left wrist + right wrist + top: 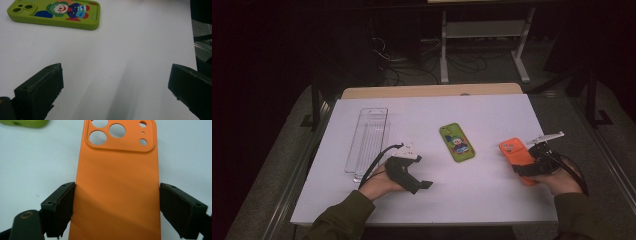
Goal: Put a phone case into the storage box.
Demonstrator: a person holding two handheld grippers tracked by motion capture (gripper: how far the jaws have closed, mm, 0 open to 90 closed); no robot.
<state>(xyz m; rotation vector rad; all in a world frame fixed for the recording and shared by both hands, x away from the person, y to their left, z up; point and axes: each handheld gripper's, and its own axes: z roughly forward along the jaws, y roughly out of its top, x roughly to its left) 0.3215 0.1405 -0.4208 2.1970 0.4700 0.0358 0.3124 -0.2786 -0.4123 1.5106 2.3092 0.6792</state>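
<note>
Both forearms enter from six o'clock in olive sleeves. The left hand [379, 184] rests low, its left gripper [424, 185] aimed toward three o'clock, jaws spread wide with nothing between. The right hand [557, 181] holds the right gripper [517, 162] pointing toward eleven o'clock, jaws pressed against both edges of what they clasp.

Open tabletop [492, 200] lying between the two grippers, with three obstacles spread across it.

The left gripper [424, 184] is sitting with bare surface stretching toward 3 o'clock; the green phone case [457, 142] is lying at its 1 o'clock, well apart, and the clear plastic tray [368, 140] is standing at its 10 o'clock, near the hand. The right gripper [116, 202] is flanking the orange phone case [117, 195], its jaws sitting against both long edges, blocking passage toward 12 o'clock.
</note>
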